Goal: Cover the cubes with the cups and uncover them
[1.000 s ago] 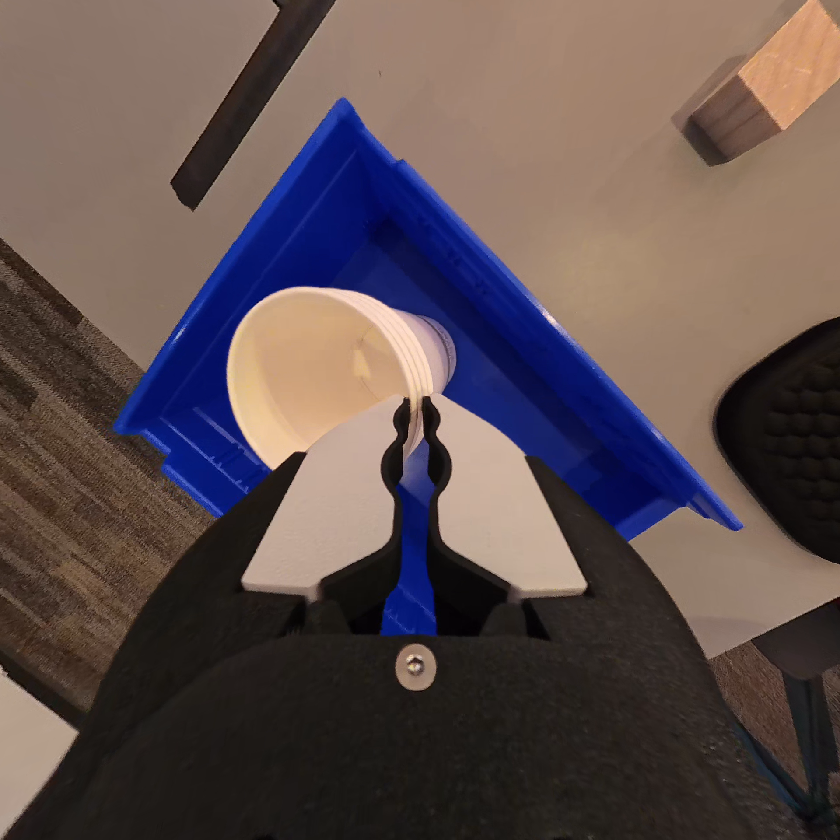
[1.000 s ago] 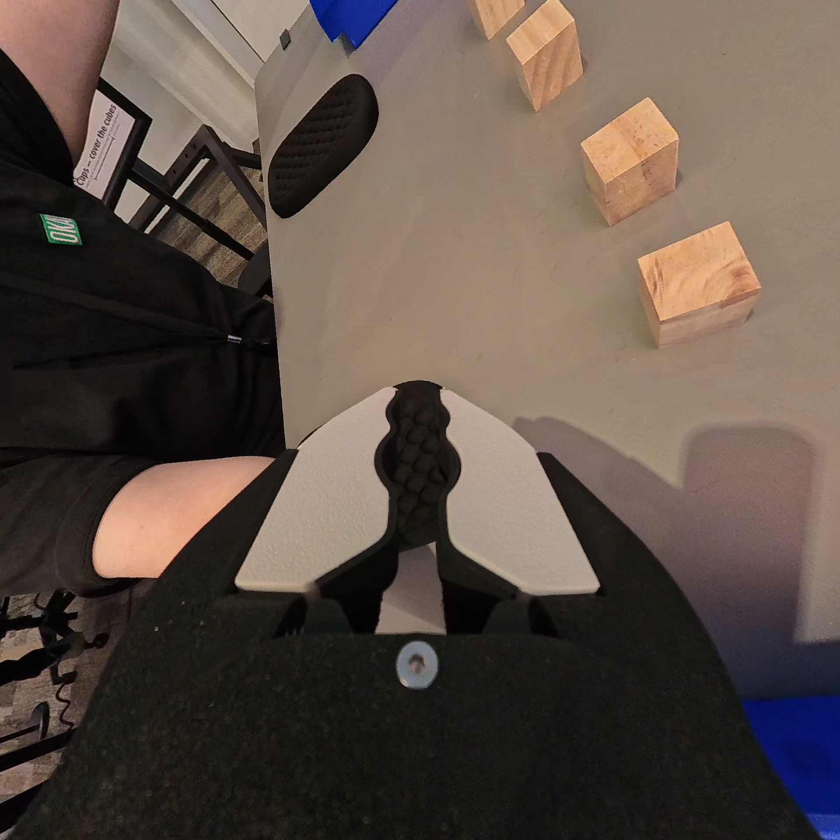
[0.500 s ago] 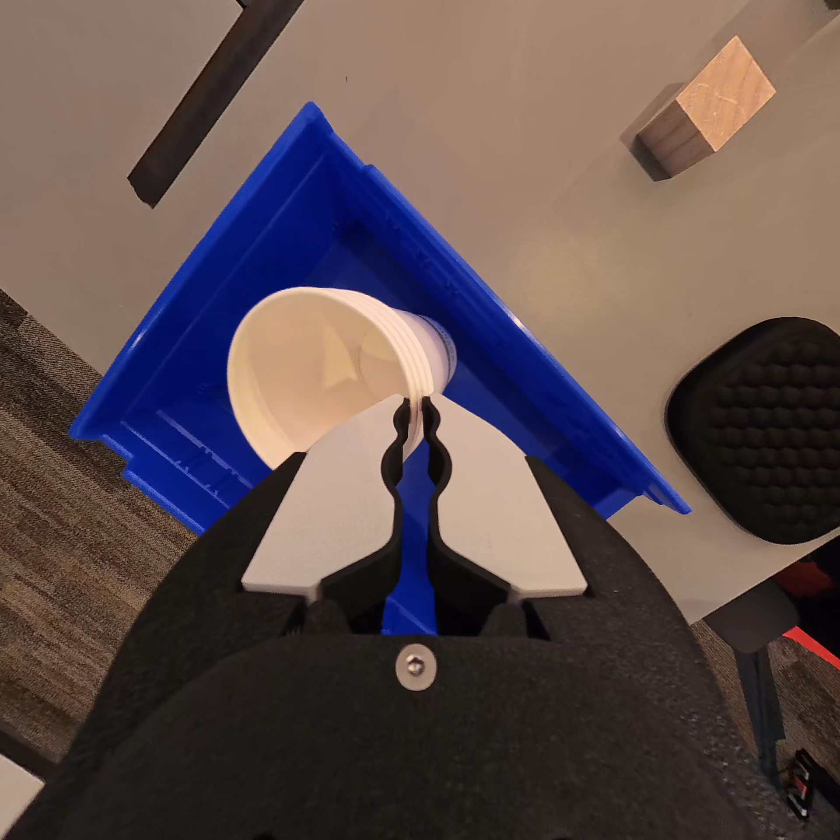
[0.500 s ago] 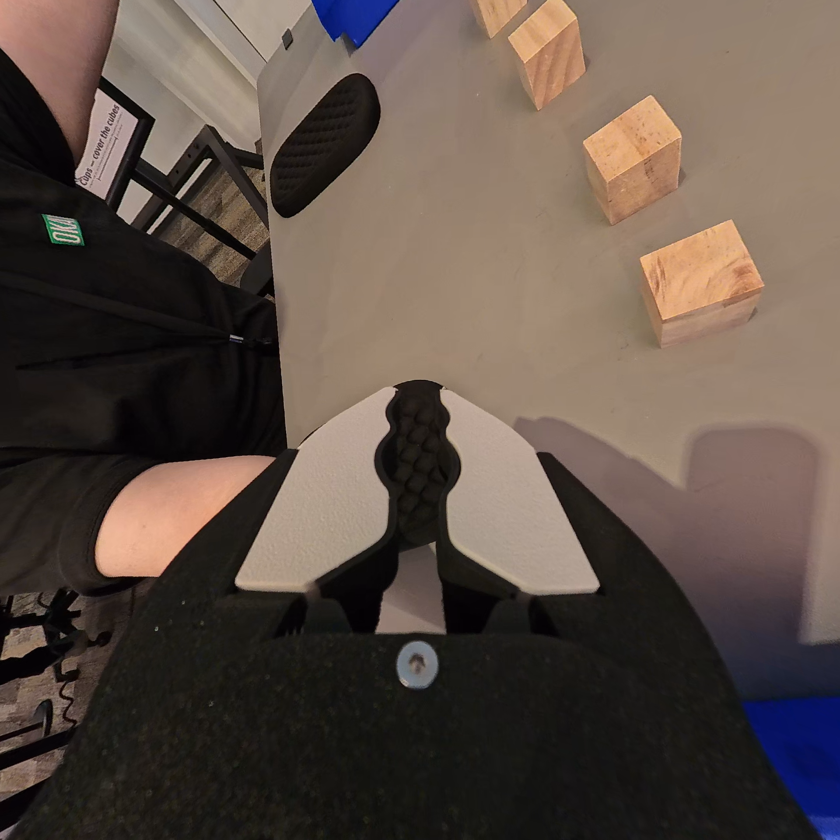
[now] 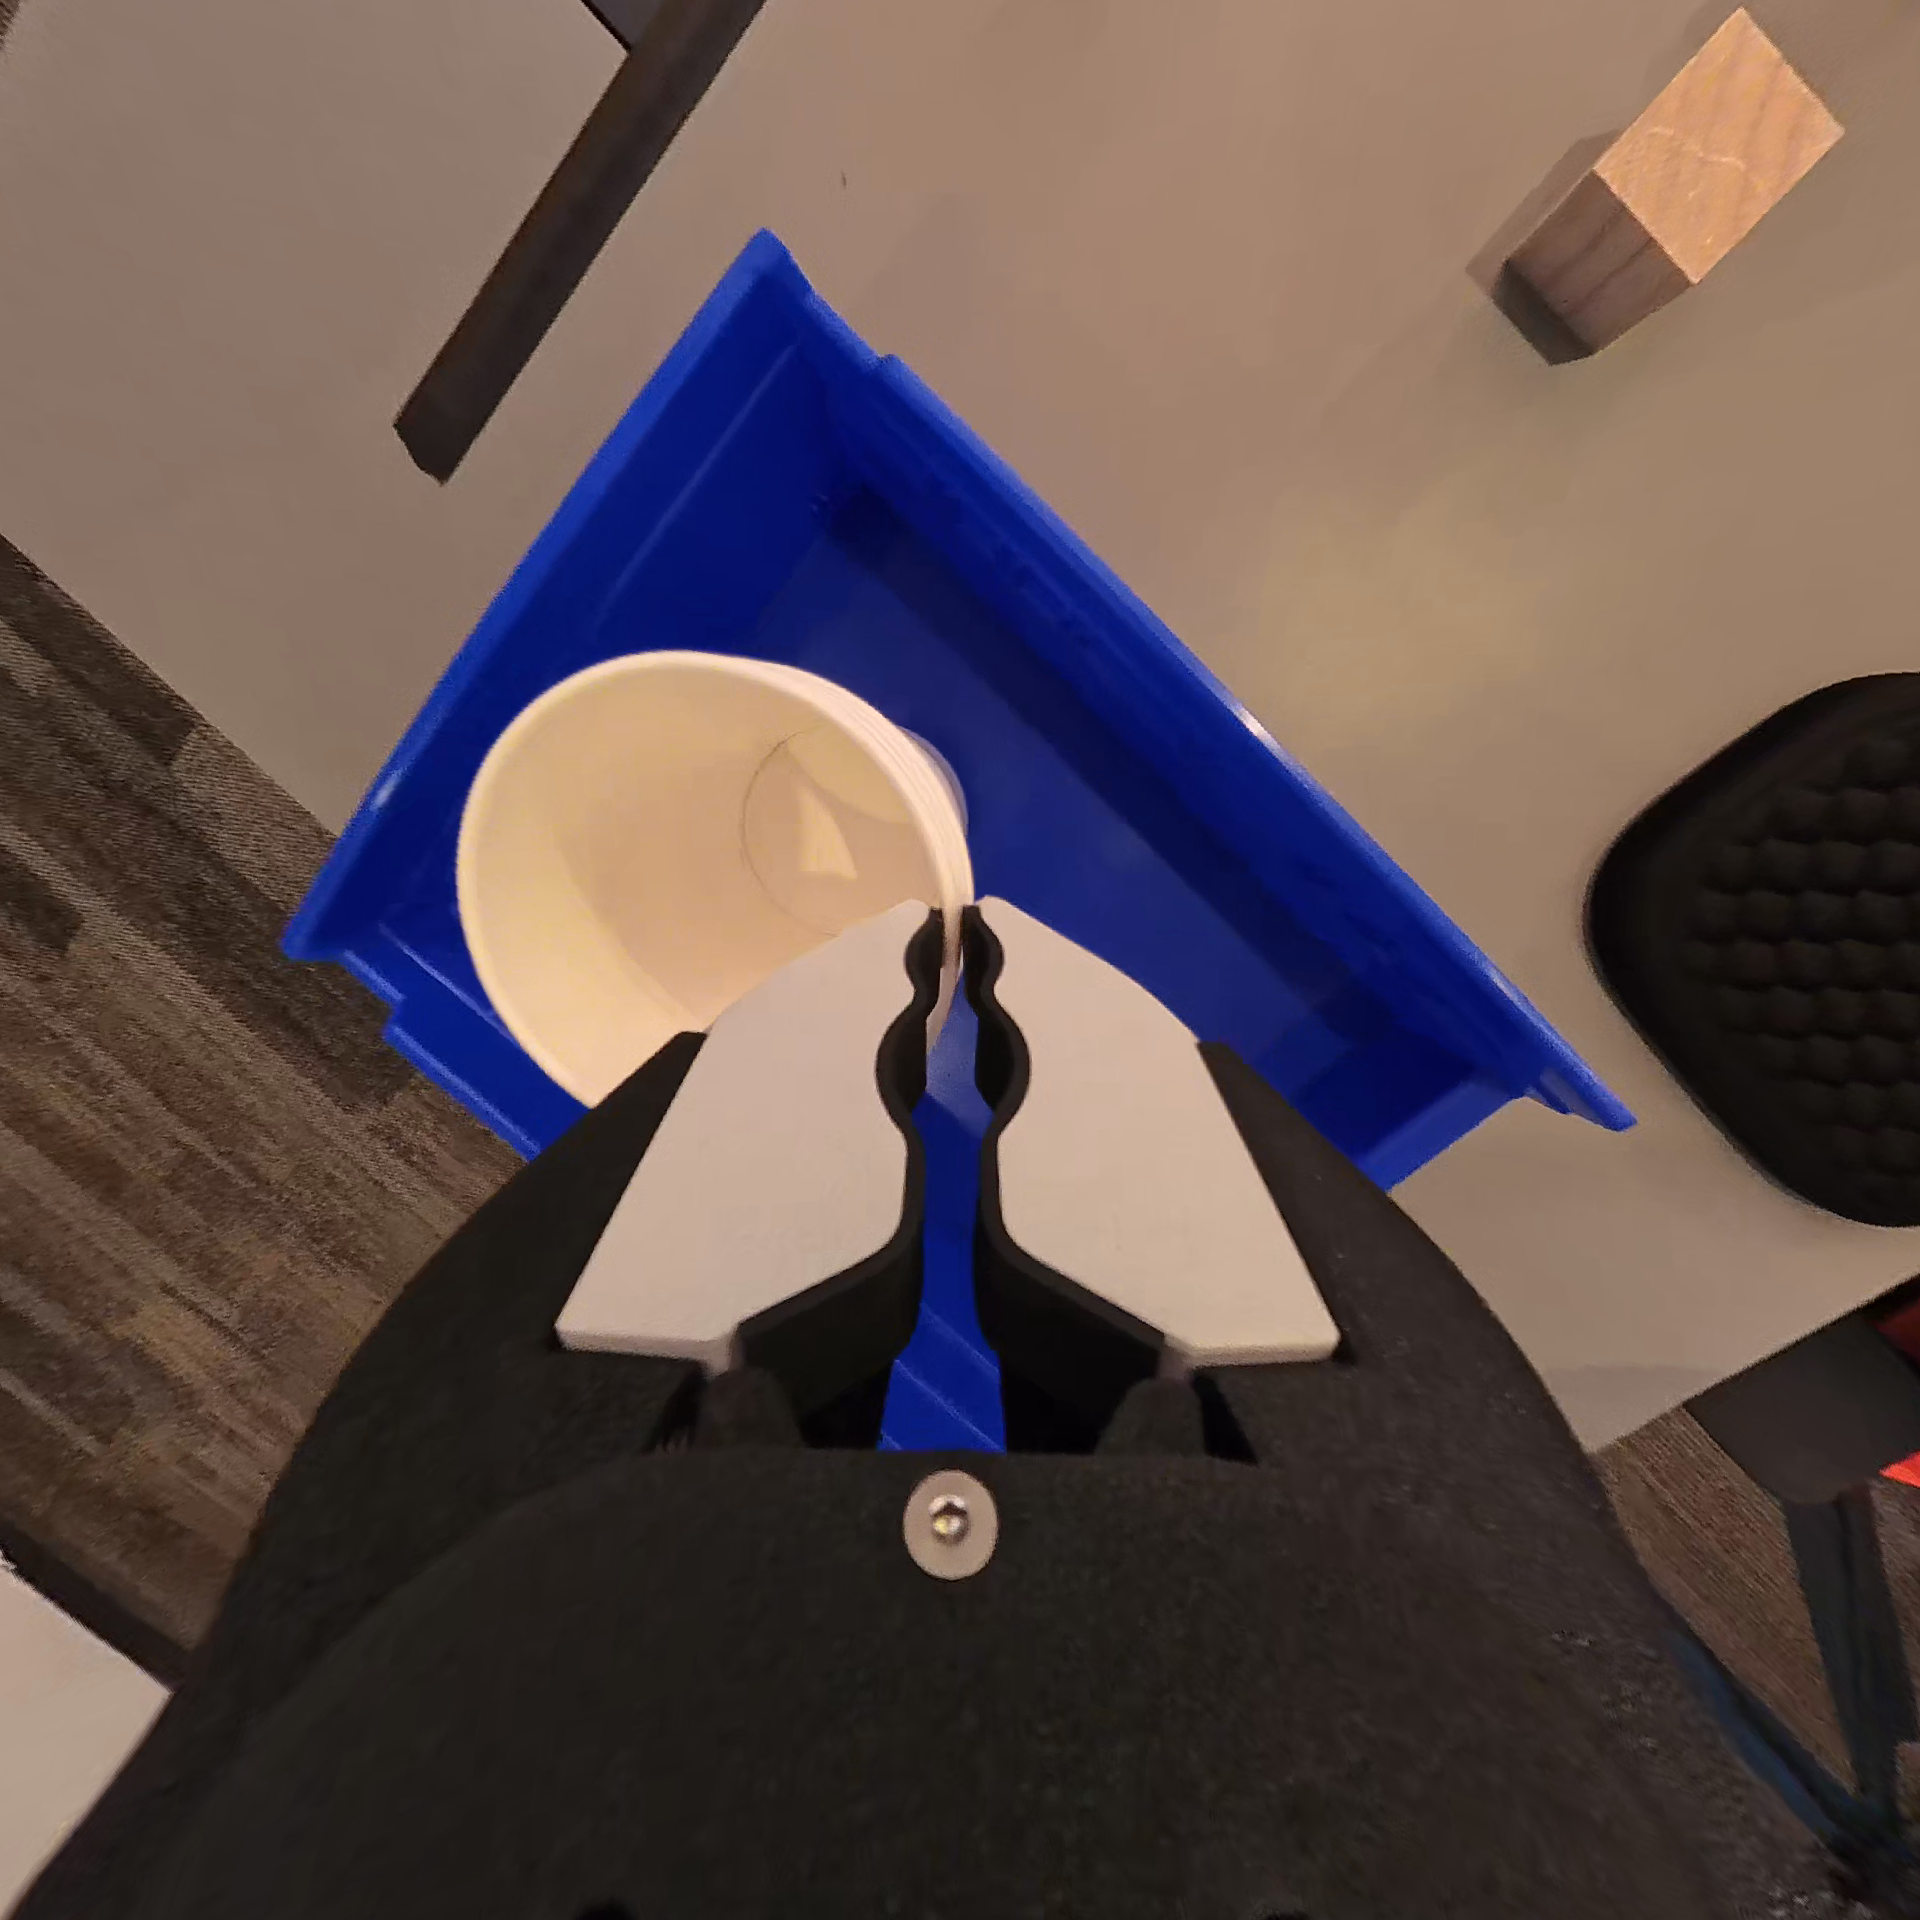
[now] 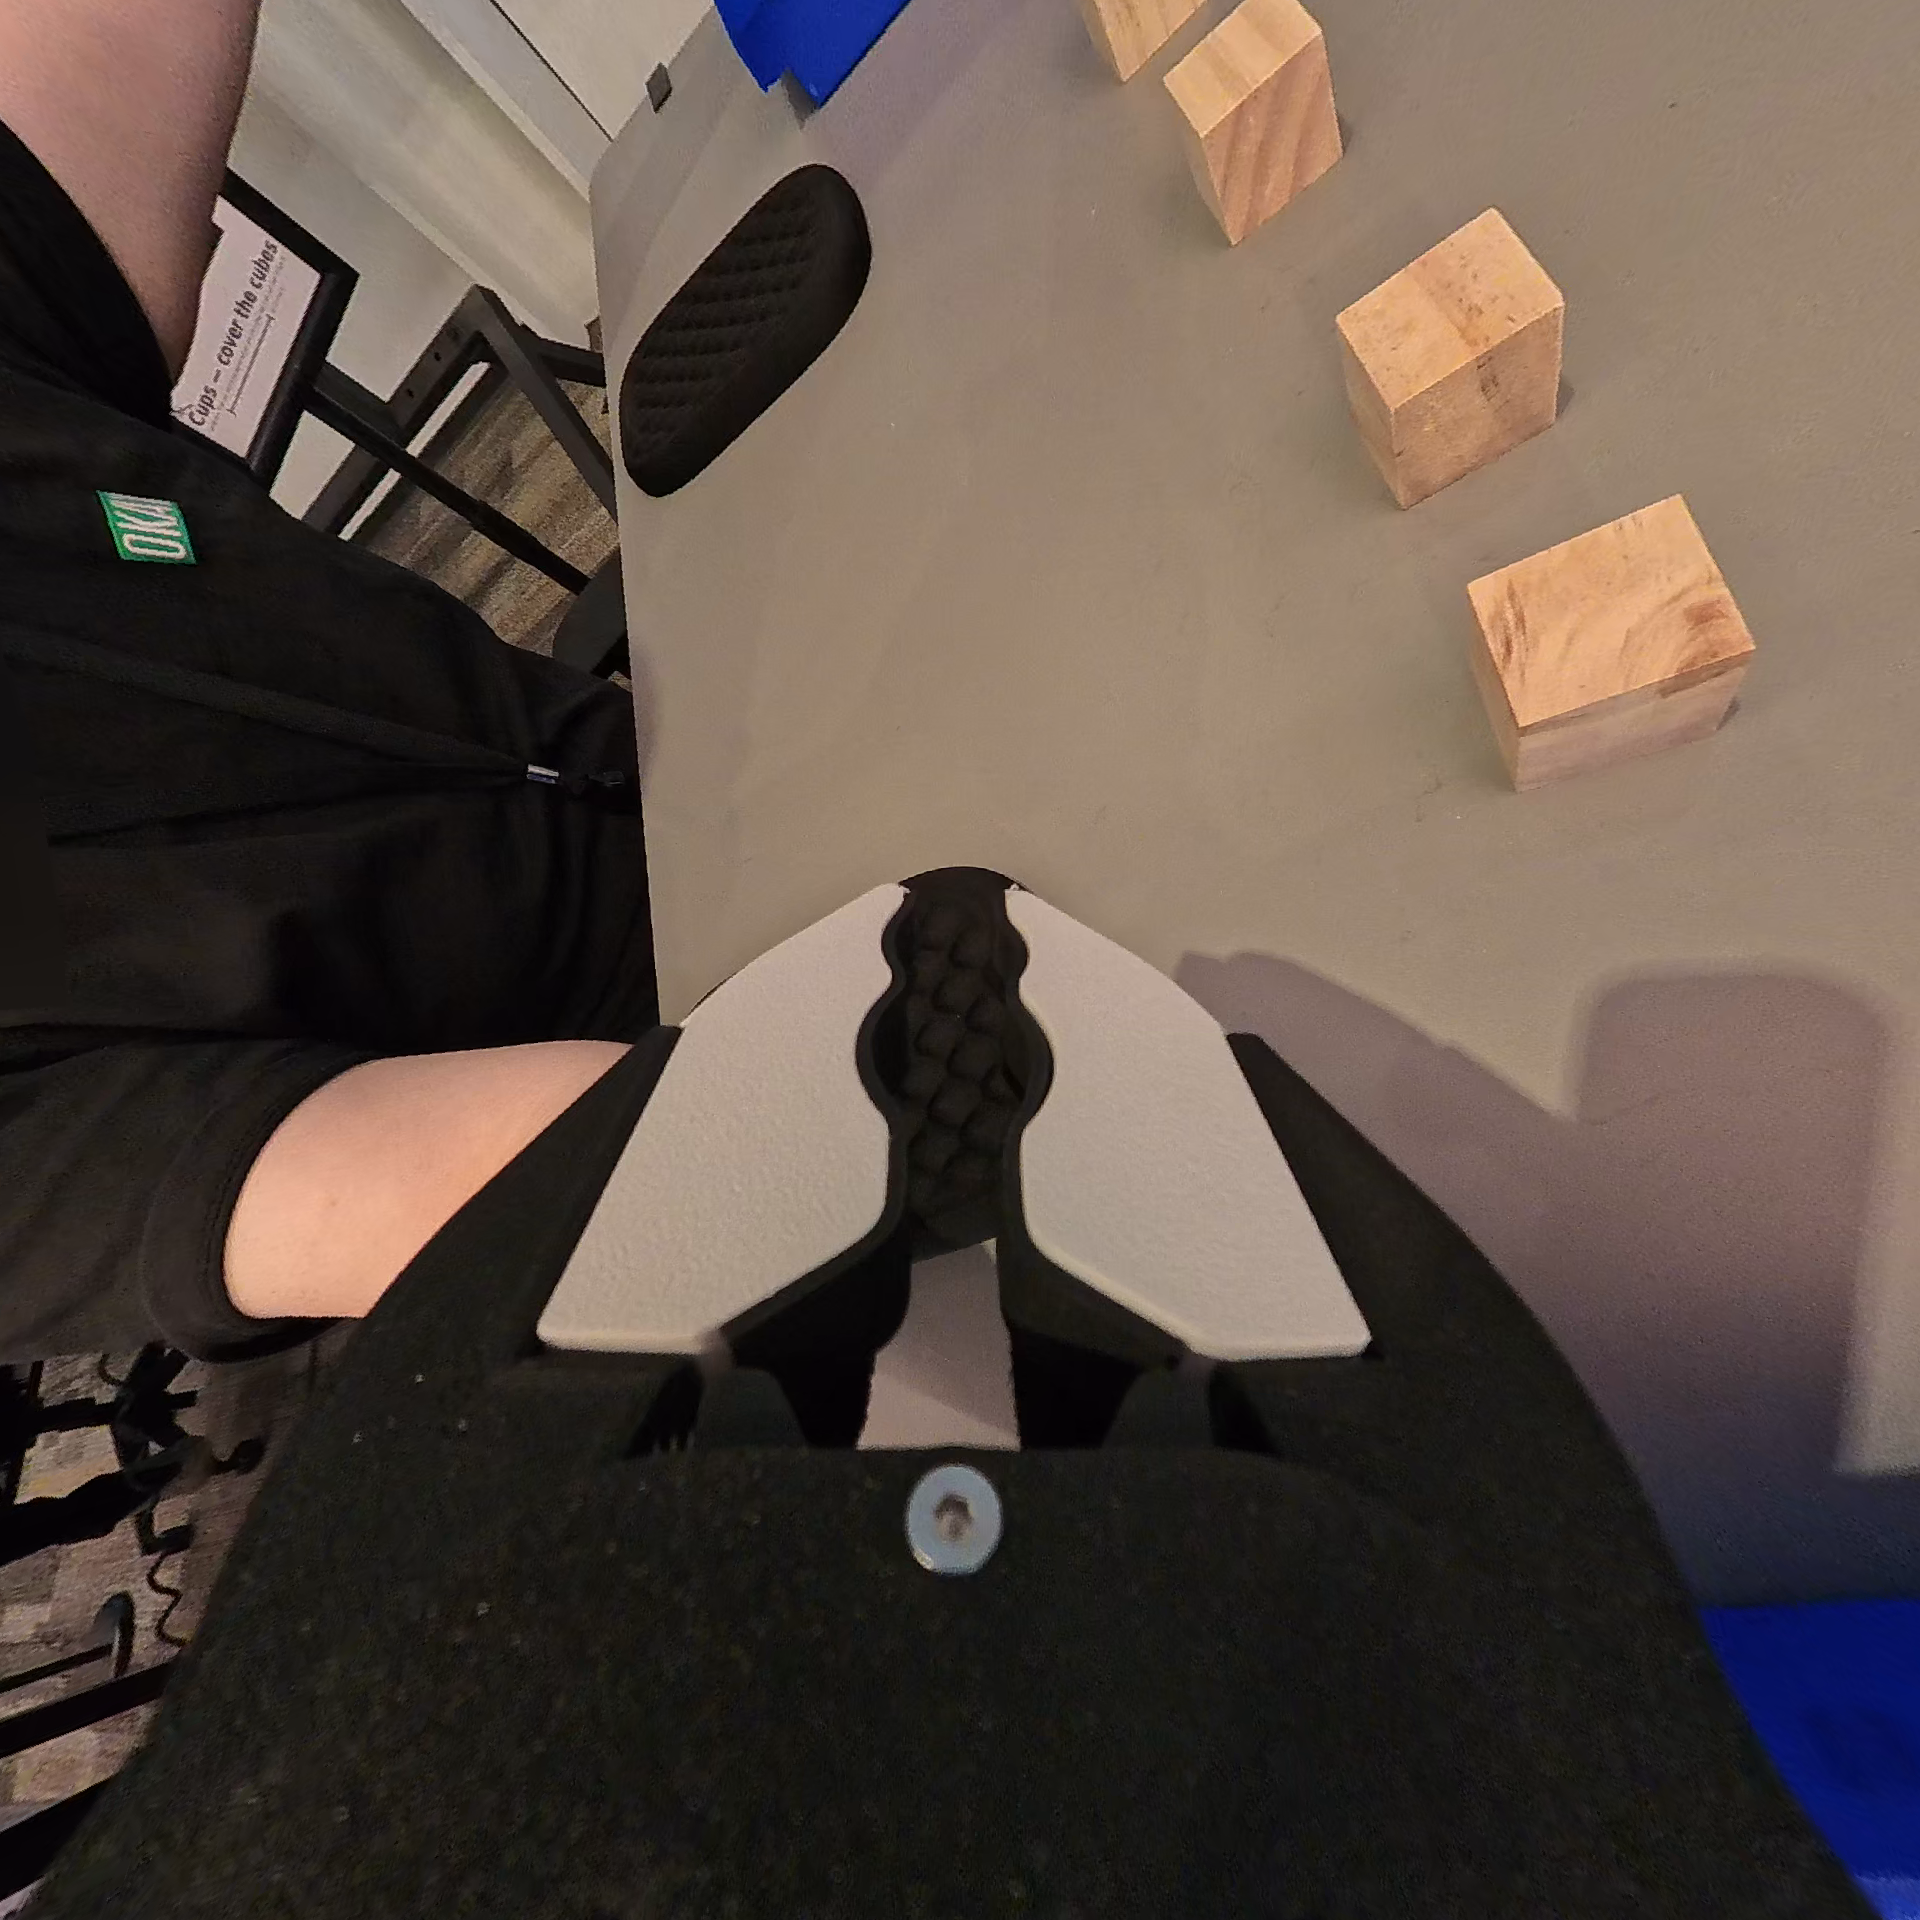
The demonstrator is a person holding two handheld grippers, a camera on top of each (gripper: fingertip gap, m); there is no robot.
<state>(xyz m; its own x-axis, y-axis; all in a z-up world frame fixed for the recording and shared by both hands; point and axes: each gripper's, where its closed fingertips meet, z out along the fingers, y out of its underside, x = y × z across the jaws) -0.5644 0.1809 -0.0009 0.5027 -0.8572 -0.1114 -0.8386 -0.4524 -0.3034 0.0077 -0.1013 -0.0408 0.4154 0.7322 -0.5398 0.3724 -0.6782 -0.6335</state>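
Cups point(image 5: 707, 852) nested, pinched in left gripper point(image 5: 953, 920) above blue bin point(image 5: 1143, 665).

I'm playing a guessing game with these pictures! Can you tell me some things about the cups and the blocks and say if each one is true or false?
1. The left gripper pinches a stack of white cups by the rim. True.
2. The cups hang over a red bin. False: the bin is blue.
3. The right gripper holds a cup. False: its fingers are shut on nothing.
4. The wooden cubes on the table are uncovered. True.
5. The stack of cups points mouth-down over a cube. False: its mouth faces the camera, and no cube is under it.
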